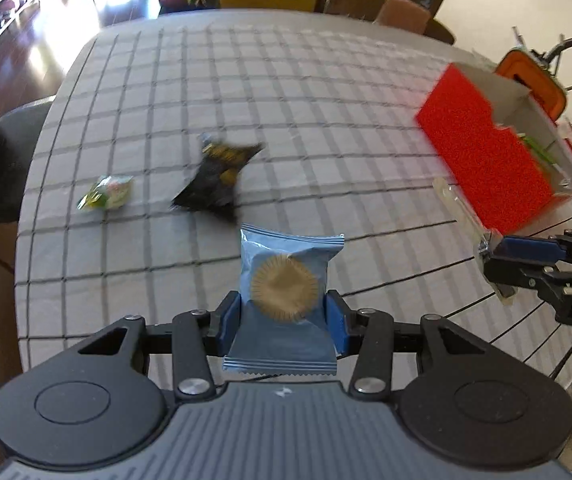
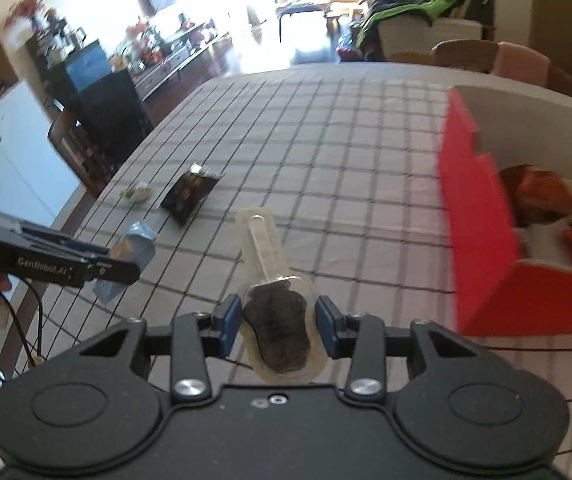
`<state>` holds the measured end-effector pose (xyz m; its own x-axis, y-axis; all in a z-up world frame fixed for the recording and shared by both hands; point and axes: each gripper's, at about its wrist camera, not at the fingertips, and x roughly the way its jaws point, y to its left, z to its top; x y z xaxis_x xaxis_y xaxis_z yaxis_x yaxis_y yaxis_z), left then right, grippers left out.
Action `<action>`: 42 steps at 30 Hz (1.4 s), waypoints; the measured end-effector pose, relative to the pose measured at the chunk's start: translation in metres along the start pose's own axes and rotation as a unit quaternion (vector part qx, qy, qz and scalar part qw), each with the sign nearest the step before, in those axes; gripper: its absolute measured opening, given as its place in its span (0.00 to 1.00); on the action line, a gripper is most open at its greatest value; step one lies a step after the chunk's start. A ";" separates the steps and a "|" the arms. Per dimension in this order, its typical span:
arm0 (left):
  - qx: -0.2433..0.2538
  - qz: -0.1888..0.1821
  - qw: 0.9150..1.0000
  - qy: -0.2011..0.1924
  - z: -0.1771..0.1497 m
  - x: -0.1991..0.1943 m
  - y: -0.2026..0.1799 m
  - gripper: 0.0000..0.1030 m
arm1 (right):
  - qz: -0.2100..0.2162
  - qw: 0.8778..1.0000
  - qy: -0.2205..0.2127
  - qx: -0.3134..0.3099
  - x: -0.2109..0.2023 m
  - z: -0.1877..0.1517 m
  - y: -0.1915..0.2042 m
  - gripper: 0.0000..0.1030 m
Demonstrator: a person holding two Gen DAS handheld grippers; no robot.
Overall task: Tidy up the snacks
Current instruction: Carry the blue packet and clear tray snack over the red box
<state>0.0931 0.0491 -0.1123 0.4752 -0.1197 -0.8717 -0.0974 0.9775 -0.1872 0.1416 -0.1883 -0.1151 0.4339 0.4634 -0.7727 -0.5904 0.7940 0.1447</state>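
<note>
My left gripper (image 1: 283, 322) is shut on a blue cookie packet (image 1: 286, 284), held above the checked tablecloth; it also shows in the right wrist view (image 2: 131, 252). My right gripper (image 2: 279, 324) is shut on a clear-wrapped chocolate ice-cream-shaped snack on a stick (image 2: 275, 304), seen from the left wrist as a clear wrapper (image 1: 466, 216). A red open box (image 1: 486, 156) with snacks inside stands at the right (image 2: 482, 240). A black-and-yellow packet (image 1: 217, 178) and a small green packet (image 1: 105, 193) lie on the table.
The table (image 1: 286, 80) has a grey checked cloth. Chairs (image 1: 402, 12) stand at the far edge. A lamp and orange object (image 1: 534, 76) sit behind the box. A dark chair (image 2: 105, 116) is at the table's left side.
</note>
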 end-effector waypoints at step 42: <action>0.097 0.021 0.995 -0.011 0.130 0.076 -0.307 0.43 | -0.099 0.994 -0.022 0.046 -0.045 0.063 -0.258 0.39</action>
<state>0.2727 -0.2378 -0.0622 0.4934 -0.0766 -0.8664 0.0524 0.9969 -0.0583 0.3168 -0.3893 -0.0787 0.5648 0.3100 -0.7647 -0.4266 0.9030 0.0510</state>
